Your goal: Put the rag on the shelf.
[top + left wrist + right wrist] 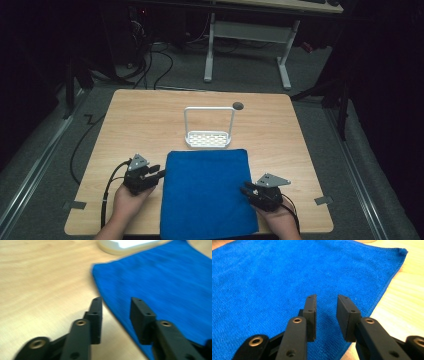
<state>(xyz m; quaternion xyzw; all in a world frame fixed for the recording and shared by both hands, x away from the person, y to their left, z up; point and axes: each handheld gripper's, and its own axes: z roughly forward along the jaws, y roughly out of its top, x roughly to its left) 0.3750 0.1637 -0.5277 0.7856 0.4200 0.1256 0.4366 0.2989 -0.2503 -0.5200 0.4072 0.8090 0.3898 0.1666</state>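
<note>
A blue towel [205, 192] lies flat on the wooden table [145, 120], reaching to the near edge. At the towel's left edge my left gripper [159, 175] is held low; in the left gripper view its jaws [116, 301] stand apart over the hem of the towel [162, 277], and nothing is pressed between them. My right gripper [246, 188] is at the towel's right edge. Its jaws in the right gripper view [326, 298] are parted above the towel [274, 272], close to the hem, and hold nothing.
A white basket [207, 140] with a tall hoop handle stands just beyond the towel, and its rim [125, 245] appears in the left gripper view. A small grey disc [238, 105] lies behind it. Tape tabs [74, 204] mark the table's near corners.
</note>
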